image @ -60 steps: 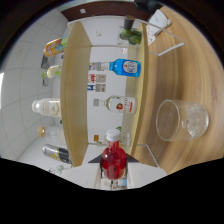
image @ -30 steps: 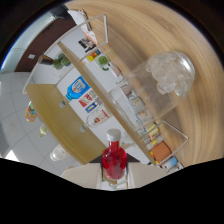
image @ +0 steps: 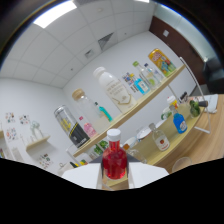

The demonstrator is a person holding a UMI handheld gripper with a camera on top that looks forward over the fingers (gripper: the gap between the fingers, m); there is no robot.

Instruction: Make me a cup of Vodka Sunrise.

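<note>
A long light wooden shelf (image: 150, 102) lined with assorted bottles is seen beyond, tilted. A blue-labelled clear bottle (image: 179, 121) stands on the wooden counter (image: 200, 145) below. A small red glass bottle with white cap (image: 115, 161) is clamped between the gripper (image: 115, 181) fingers.

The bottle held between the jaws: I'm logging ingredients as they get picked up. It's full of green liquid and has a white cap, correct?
Not quite. The gripper view shows the bottle filled with red liquid, not green. The white cap is right, and it does sit between the jaws of the gripper, ahead of the shelf of bottles.
</note>
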